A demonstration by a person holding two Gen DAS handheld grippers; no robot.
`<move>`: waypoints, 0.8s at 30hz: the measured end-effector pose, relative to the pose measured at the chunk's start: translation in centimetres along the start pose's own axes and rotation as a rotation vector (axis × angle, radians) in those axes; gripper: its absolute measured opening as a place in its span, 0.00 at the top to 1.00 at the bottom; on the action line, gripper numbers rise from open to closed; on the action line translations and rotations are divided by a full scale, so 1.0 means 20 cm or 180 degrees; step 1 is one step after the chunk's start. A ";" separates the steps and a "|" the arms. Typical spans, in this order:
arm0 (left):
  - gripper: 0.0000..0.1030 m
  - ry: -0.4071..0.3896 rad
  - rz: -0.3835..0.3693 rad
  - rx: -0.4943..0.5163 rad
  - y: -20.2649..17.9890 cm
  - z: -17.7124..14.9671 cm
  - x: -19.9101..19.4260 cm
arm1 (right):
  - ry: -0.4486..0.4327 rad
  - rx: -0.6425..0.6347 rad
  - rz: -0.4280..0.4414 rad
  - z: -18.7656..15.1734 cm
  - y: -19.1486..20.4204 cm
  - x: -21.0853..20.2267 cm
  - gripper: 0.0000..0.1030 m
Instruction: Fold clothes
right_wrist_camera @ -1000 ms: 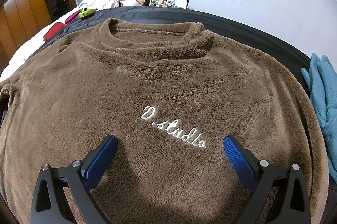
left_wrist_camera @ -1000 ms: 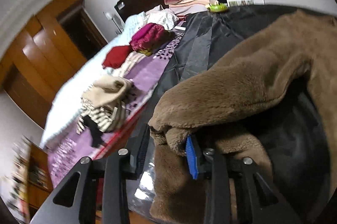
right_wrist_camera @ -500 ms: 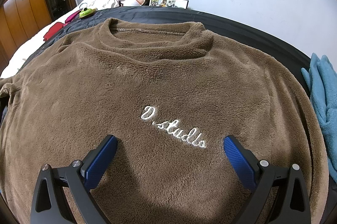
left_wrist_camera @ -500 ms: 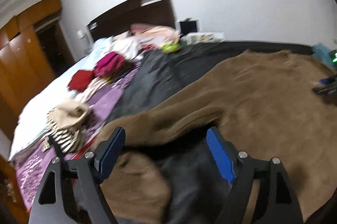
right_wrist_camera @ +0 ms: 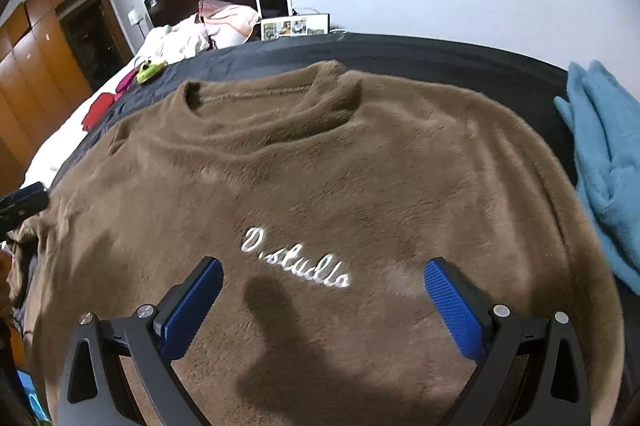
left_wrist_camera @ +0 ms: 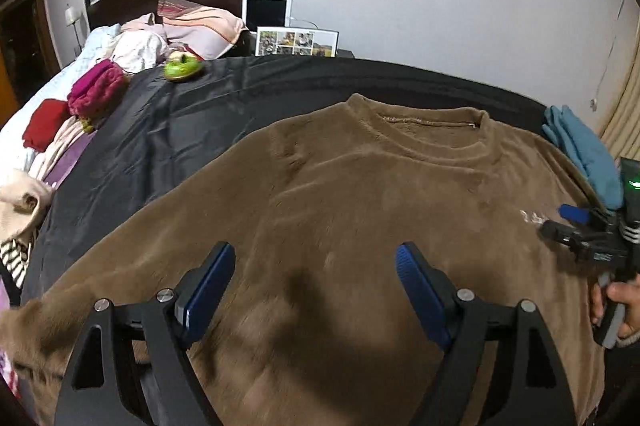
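Note:
A brown fleece sweatshirt (left_wrist_camera: 360,210) (right_wrist_camera: 320,162) lies spread flat, front up, on a black sheet (left_wrist_camera: 168,130), collar toward the far wall. White script lettering (right_wrist_camera: 294,262) crosses its chest. My left gripper (left_wrist_camera: 316,282) hovers open over the sweatshirt's left half, nothing between its blue pads. My right gripper (right_wrist_camera: 322,298) is open above the lower chest, just below the lettering, and it also shows at the right edge of the left wrist view (left_wrist_camera: 576,226), held by a hand (left_wrist_camera: 618,310). The left sleeve (left_wrist_camera: 24,342) trails off the near left edge.
A blue towel (right_wrist_camera: 604,162) (left_wrist_camera: 584,150) lies right of the sweatshirt. A green toy (left_wrist_camera: 182,68) sits at the sheet's far left corner. Several loose garments (left_wrist_camera: 92,90) are piled on the bed to the left. A headboard, tablet and photo frame (left_wrist_camera: 296,42) stand against the far wall.
My left gripper let go of the brown sleeve, opened, and swung right over the sweatshirt's body. The right gripper lifted slightly and tilted, staying open.

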State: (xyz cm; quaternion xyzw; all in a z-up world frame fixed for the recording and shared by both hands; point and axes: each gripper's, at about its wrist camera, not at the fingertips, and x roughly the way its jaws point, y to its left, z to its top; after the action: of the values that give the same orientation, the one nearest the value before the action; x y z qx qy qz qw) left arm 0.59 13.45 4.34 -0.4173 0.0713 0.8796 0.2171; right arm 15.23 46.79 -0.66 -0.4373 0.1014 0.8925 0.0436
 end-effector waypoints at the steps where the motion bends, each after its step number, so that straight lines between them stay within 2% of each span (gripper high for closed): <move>1: 0.17 0.0027 0.0029 0.0014 -0.02 0.02 0.04 | -0.0015 0.0020 -0.0037 0.01 -0.01 0.00 0.01; 6: 0.17 0.0161 0.0184 -0.0032 -0.01 0.10 0.21 | -0.0097 0.0066 -0.0167 0.10 -0.06 0.00 0.01; 9: 0.17 0.0241 0.0278 -0.0073 0.00 0.14 0.32 | -0.0076 0.0076 -0.0125 0.18 -0.05 0.03 0.01; 13: 0.17 0.0348 0.0403 -0.0128 0.02 0.19 0.46 | 0.0018 -0.0022 -0.0139 0.28 0.01 0.15 0.01; 15: 0.17 0.0352 0.0435 -0.0122 0.03 0.21 0.51 | 0.0144 -0.0046 -0.0248 0.32 0.04 0.25 0.01; 17: 0.11 0.0323 0.0447 -0.0092 0.05 0.22 0.54 | 0.0247 -0.0133 -0.0457 0.34 0.07 0.36 0.00; 18: 0.09 0.0308 0.0453 -0.0077 0.05 0.22 0.56 | 0.0195 -0.0210 -0.0509 0.35 0.08 0.37 0.00; 20: 0.01 0.0278 0.0458 -0.0053 0.07 0.23 0.59 | 0.0162 -0.0170 -0.0493 0.38 0.08 0.39 0.00; 24: 0.00 0.0282 0.0328 -0.0167 0.13 0.27 0.64 | 0.0141 -0.0178 -0.0505 0.45 0.06 0.43 0.00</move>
State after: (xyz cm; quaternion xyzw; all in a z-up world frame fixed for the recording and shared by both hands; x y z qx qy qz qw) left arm -11.51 16.99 -2.11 -0.4571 0.0791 0.8719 0.1571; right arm 2.78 47.45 -1.98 -0.4647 0.0425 0.8788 0.0996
